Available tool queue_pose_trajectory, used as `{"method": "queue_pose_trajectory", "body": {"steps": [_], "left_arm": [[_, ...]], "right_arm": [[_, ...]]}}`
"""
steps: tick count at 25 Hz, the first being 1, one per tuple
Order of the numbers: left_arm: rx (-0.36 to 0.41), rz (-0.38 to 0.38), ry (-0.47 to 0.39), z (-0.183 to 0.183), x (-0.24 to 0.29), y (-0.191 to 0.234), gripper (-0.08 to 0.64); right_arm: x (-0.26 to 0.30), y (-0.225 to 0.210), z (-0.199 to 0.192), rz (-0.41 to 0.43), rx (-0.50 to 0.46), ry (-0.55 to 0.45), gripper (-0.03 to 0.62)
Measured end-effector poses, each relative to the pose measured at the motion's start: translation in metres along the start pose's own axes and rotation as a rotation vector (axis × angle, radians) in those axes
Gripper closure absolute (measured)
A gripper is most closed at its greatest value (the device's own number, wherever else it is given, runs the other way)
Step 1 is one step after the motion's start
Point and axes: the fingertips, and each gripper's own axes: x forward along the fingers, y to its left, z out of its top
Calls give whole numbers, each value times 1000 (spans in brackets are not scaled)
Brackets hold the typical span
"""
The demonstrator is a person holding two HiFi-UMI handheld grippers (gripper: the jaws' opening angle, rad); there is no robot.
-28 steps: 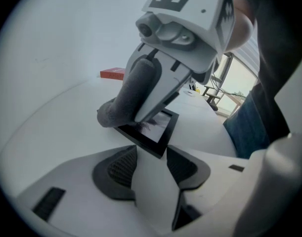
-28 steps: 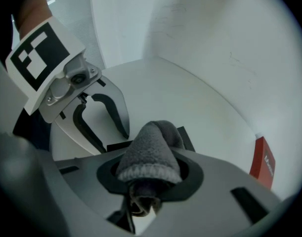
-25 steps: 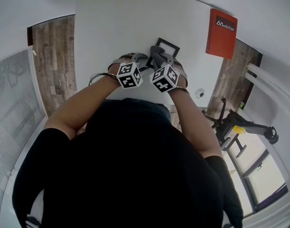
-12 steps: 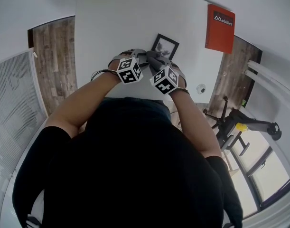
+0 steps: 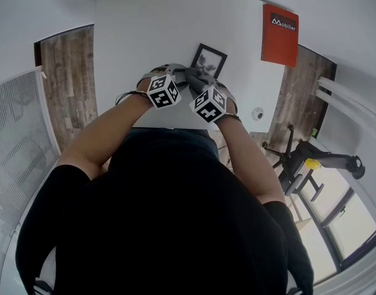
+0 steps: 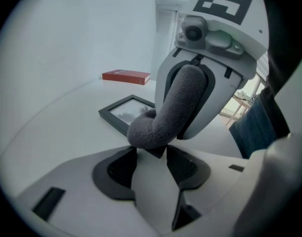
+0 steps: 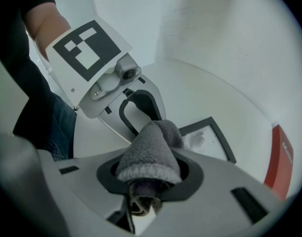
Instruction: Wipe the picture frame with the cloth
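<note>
At left, wide-spread jaws on the left gripper (image 6: 151,157), near corner of the picture frame (image 6: 128,111) between their tips, not pinched. Alongside, right gripper (image 7: 150,177) clamped on the grey cloth (image 7: 151,154), cloth end resting on the frame, flat on the white table (image 5: 144,29). Far right, red book (image 5: 280,34).

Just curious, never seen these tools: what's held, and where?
Right gripper clamps the grey cloth by its bunched end. Left gripper straddles a corner of the frame; grip unclear.
</note>
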Motion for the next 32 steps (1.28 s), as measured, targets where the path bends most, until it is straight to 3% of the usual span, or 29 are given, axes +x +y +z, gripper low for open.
{"method": "queue_pose_trajectory", "body": {"steps": [5,14,23,32], "left_arm": [[8,4,2,-1,0,1,365],[26,17,-3,-2,-1,-1,365],[23,23,-9,-1,1,1,365],[19,29,-11,-1,0,1,365]], "right_arm": [[0,-1,0,-4,-4,5,485],[-21,-29,4,-34,84,-46,483],[-47,-99,-1,-173,172,-81,485],[-50,-146,-15,-352,79,-34,485]]}}
